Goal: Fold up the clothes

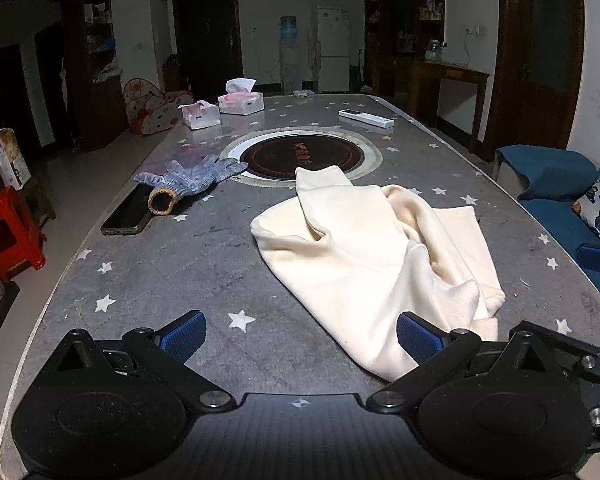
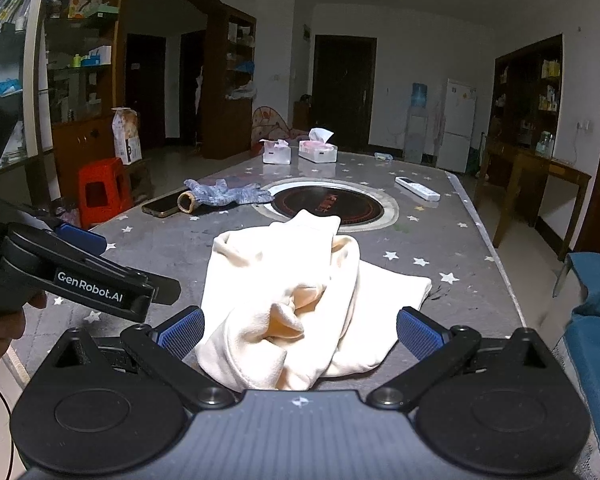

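A cream-coloured garment (image 1: 364,256) lies crumpled on the grey star-patterned table (image 1: 188,272), one sleeve reaching toward the round inset hob (image 1: 302,156). My left gripper (image 1: 300,334) is open low over the table's near edge; its right blue pad (image 1: 418,338) is beside the garment's near corner, nothing between the pads. In the right wrist view the same garment (image 2: 284,292) is bunched just ahead of my right gripper (image 2: 300,334), which is open with the cloth's near folds lying between its fingers. The left gripper (image 2: 80,240), held by a hand (image 2: 4,328), shows at the left.
A grey knit glove (image 1: 192,178) rests partly on a dark phone (image 1: 126,212) at the left. Two tissue boxes (image 1: 240,102) and a white remote (image 1: 366,118) lie at the far end. A red stool (image 1: 8,232) stands left of the table, a blue sofa (image 1: 556,196) to the right.
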Available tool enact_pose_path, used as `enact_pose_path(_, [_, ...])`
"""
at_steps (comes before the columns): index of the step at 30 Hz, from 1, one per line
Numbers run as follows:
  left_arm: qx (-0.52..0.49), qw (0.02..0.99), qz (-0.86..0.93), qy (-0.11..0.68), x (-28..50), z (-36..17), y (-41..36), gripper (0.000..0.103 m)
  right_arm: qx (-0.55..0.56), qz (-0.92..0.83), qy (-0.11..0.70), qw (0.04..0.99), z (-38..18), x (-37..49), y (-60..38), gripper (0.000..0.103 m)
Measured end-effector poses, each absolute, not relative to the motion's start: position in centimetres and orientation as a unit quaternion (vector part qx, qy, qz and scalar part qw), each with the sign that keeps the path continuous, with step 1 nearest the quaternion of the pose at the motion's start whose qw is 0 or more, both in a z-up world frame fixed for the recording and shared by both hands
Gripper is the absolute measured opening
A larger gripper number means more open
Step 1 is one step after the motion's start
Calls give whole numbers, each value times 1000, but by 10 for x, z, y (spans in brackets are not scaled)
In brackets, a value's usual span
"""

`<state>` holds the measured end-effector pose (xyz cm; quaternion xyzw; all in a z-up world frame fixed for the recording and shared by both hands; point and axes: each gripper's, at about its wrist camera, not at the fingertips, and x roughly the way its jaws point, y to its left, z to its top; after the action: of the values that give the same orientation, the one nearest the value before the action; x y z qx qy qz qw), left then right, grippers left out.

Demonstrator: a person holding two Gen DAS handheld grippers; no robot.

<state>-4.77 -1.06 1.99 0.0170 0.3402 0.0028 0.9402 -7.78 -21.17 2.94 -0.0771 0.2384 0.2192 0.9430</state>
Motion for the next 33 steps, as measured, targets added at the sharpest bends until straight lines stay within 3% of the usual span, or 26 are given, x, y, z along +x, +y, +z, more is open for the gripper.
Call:
enact_pose_path(11, [15, 937, 1, 350, -27, 16, -7, 103, -69, 222, 260, 937, 22, -57, -211, 102])
enact_pose_path(33, [15, 930, -24, 366, 8, 7, -17, 103, -59, 240, 311, 918, 7, -19, -211, 82])
